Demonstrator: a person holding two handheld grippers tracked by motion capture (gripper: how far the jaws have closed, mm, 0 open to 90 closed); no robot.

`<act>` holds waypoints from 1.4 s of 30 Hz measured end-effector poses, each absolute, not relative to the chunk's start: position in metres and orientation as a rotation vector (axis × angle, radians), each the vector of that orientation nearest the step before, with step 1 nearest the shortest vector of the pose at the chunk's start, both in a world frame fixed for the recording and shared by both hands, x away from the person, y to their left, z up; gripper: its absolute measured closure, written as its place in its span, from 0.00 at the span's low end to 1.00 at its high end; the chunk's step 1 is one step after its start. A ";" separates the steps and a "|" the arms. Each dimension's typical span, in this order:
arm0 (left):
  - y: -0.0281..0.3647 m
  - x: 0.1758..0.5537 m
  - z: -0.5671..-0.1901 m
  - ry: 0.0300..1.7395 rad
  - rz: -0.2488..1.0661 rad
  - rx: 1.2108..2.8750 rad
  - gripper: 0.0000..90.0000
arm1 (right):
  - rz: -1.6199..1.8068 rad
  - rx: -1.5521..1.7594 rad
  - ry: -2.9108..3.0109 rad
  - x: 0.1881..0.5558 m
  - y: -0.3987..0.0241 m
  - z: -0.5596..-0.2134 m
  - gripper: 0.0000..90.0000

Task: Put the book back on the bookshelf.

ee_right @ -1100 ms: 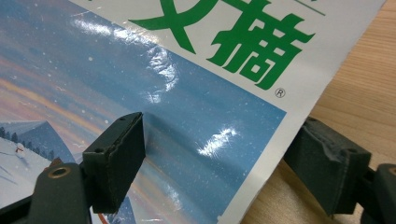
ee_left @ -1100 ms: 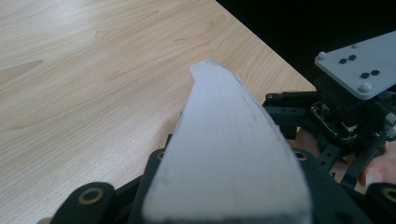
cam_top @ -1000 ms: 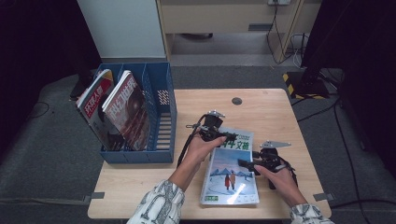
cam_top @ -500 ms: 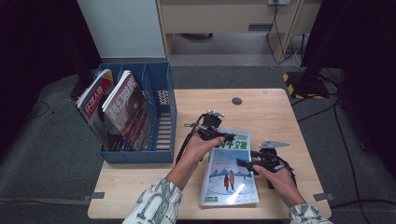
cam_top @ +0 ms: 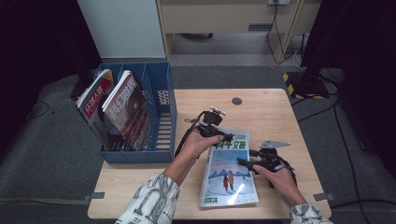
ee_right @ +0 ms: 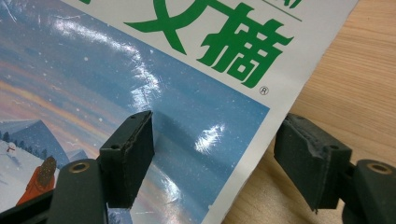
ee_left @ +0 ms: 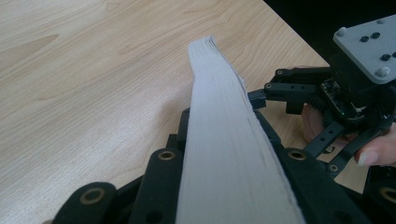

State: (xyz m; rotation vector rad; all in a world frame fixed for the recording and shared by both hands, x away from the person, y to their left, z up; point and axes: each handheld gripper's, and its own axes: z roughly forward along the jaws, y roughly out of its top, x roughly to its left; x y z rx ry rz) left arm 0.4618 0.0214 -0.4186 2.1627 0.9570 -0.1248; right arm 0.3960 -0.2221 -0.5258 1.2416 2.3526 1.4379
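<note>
A magazine (cam_top: 229, 172) with a blue snowy cover and green title lies flat on the wooden table (cam_top: 271, 112). My left gripper (cam_top: 223, 138) is at its far left corner, shut on the stack of pages (ee_left: 224, 140), whose pale page edge runs between the jaws. My right gripper (cam_top: 243, 162) sits at the magazine's right edge. Its jaws have just been closing and stand open (ee_right: 217, 135): one pad (ee_right: 133, 154) is over the glossy cover (ee_right: 177, 107), the other (ee_right: 308, 158) is past the edge above bare wood. The edge lies between them, unpressed.
A blue file rack (cam_top: 166, 107) stands at the table's left and holds two upright magazines (cam_top: 128, 109). A small dark round cap (cam_top: 237, 101) sits near the table's far edge. Cables and dark floor surround the table.
</note>
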 end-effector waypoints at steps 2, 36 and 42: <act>0.022 0.463 -0.420 0.962 -0.136 2.152 0.79 | 1.415 1.235 2.363 0.396 -0.224 -0.525 0.29; 0.052 0.445 -0.331 0.883 0.070 2.128 0.82 | 1.229 1.376 2.185 0.399 -0.282 -0.519 0.24; 0.058 0.446 -0.320 0.891 0.093 2.121 0.82 | 1.126 1.367 2.180 0.401 -0.281 -0.524 0.17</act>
